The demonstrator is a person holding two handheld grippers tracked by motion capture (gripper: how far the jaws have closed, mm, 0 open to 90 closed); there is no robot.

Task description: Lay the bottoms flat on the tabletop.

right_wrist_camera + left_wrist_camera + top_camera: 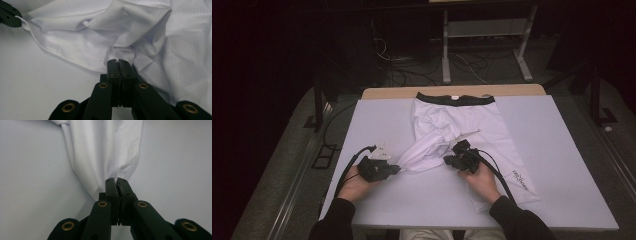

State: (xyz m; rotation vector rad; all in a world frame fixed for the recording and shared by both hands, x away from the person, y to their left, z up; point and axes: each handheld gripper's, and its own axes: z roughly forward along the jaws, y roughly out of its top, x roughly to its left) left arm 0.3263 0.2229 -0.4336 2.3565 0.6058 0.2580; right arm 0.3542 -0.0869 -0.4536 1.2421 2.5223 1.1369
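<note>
The shorts point(472, 125) are white, with a black waistband point(455, 99) that carries a small white label, and near the hem of one leg there is small dark lettering. In the right gripper view, part of the white fabric beside the smooth folded leg has a fine pattern of tiny dots. Both grippers, the left gripper point(398, 169) and the right gripper point(446, 160), are black with small brass-coloured rivets, and the table point(562, 165) under the shorts is pale grey with a light wooden edge behind the waistband
</note>
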